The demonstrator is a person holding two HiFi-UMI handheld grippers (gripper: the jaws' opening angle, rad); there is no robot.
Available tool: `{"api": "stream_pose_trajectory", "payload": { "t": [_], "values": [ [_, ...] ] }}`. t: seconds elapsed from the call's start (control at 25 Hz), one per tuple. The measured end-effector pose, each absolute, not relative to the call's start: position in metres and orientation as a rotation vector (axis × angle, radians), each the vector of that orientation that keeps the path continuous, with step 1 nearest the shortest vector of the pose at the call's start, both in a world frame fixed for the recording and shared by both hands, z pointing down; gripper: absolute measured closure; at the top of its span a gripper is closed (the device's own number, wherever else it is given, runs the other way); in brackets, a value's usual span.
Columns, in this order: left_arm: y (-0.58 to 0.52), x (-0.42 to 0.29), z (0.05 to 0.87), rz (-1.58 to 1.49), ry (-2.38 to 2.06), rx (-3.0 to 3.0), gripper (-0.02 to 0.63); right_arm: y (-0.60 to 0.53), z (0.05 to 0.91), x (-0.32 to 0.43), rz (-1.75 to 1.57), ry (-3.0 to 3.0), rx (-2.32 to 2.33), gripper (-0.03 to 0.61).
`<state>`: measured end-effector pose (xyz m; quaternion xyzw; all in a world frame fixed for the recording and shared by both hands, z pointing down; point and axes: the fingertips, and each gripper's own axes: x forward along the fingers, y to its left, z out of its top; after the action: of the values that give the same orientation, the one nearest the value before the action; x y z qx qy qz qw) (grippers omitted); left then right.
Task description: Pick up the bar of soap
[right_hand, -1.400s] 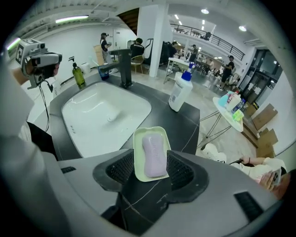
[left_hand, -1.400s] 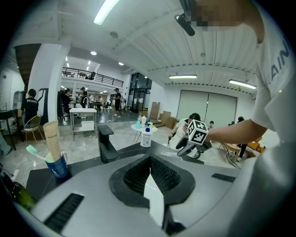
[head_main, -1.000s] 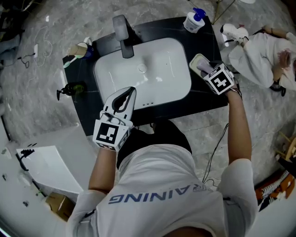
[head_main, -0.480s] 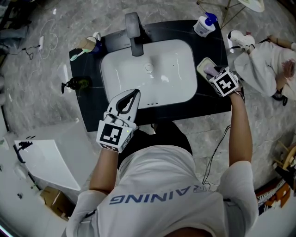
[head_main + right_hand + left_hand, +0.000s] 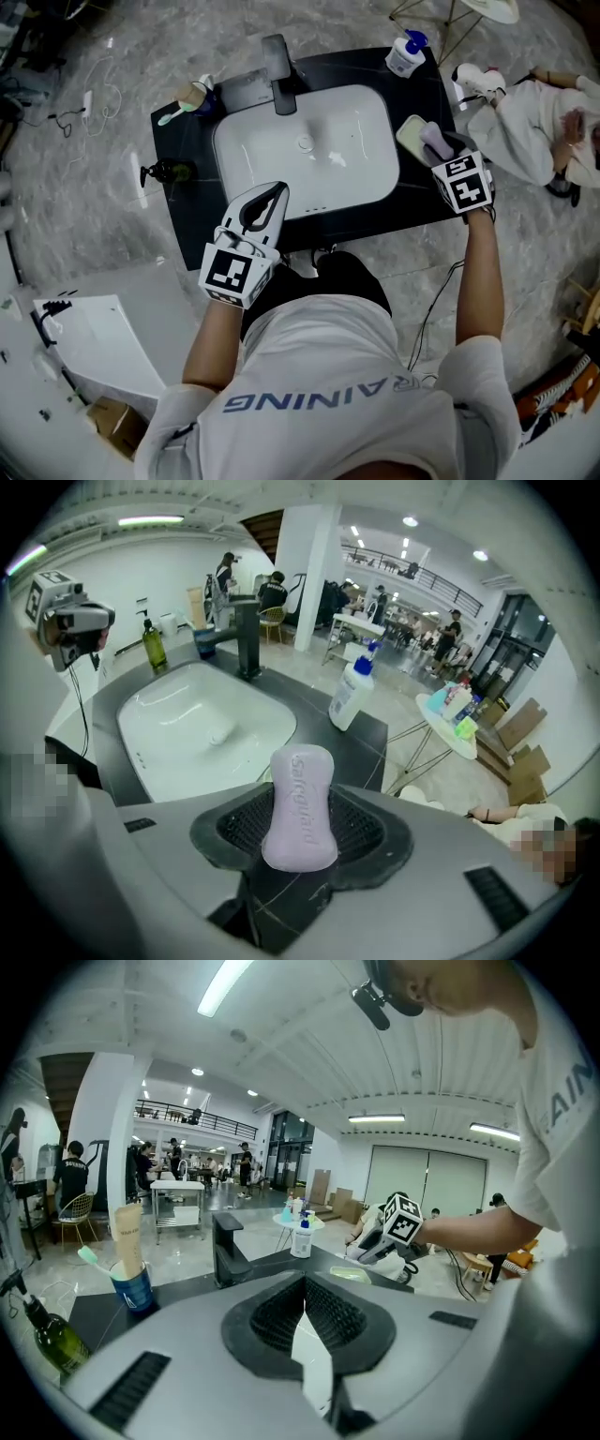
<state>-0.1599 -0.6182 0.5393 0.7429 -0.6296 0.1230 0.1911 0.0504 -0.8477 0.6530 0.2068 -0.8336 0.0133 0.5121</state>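
Note:
A lilac bar of soap (image 5: 300, 799) stands on end between the black pads of my right gripper (image 5: 302, 829), which is shut on it; the jaws have just been closing with the bar between them. In the head view the soap (image 5: 430, 134) hangs just above the pale green soap dish (image 5: 409, 129) on the black counter's right end, held by the right gripper (image 5: 435, 145). My left gripper (image 5: 273, 193) hovers over the sink's near rim with its fingertips together and nothing in it. In the left gripper view its jaws (image 5: 302, 1283) meet.
A white basin (image 5: 356, 178) is set in the black counter (image 5: 187, 216), with a black faucet (image 5: 278, 61) behind it. A pump bottle (image 5: 405, 54), a cup with a toothbrush (image 5: 192, 94) and a dark green bottle (image 5: 169, 172) stand around it. A person (image 5: 534, 122) sits on the floor at the right.
The right gripper has risen from the soap dish with the bar between its pads and tilted. The left gripper has shifted slightly up and forward.

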Motion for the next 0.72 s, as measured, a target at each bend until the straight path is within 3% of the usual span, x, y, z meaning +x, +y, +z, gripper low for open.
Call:
{"api": "stream_pose_trajectory", "payload": {
  "t": [0.72],
  "values": [
    [-0.566,-0.169,0.449,0.209,-1.667,2.351,0.606,-0.696,0.457,0.006,0.082,-2.472,1.011,0.385]
  ]
}}
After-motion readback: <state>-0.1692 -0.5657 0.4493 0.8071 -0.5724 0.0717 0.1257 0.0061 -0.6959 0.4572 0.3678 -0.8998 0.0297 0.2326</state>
